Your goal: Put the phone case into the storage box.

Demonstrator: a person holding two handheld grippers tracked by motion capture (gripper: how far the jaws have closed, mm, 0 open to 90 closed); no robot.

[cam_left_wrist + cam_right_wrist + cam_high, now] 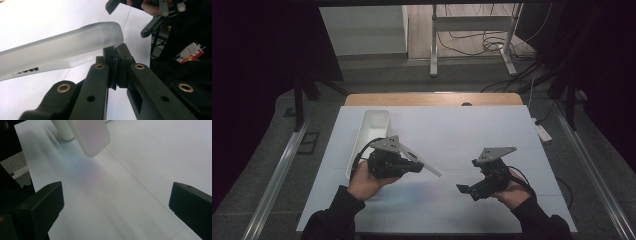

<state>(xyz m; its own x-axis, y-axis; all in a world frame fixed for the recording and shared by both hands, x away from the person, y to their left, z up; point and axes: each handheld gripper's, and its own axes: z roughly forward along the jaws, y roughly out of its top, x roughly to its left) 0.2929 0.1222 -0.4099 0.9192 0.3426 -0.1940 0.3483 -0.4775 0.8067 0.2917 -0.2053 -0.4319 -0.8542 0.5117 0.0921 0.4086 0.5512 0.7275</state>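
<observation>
A frosted, translucent phone case (430, 168) juts out to the right over the white table mat (472, 135). My left gripper (419, 166) is shut on its near edge. In the left gripper view the two black jaws meet at the tips of my left gripper (116, 65), and the phone case (65, 47) runs off to the left above them. My right gripper (465, 189) hovers low over the mat, pointing left toward the case with its jaws apart. In the right gripper view, nothing lies between the wide-set jaws of my right gripper (115, 207). The rounded end of the phone case (93, 135) hangs ahead of them.
A long white tray (374, 125) lies on the left part of the mat, behind my left hand; its end (63, 130) shows in the right gripper view. The wooden table edge (432, 99) is beyond the mat. Metal stand legs (433, 55) and cables lie on the floor farther back.
</observation>
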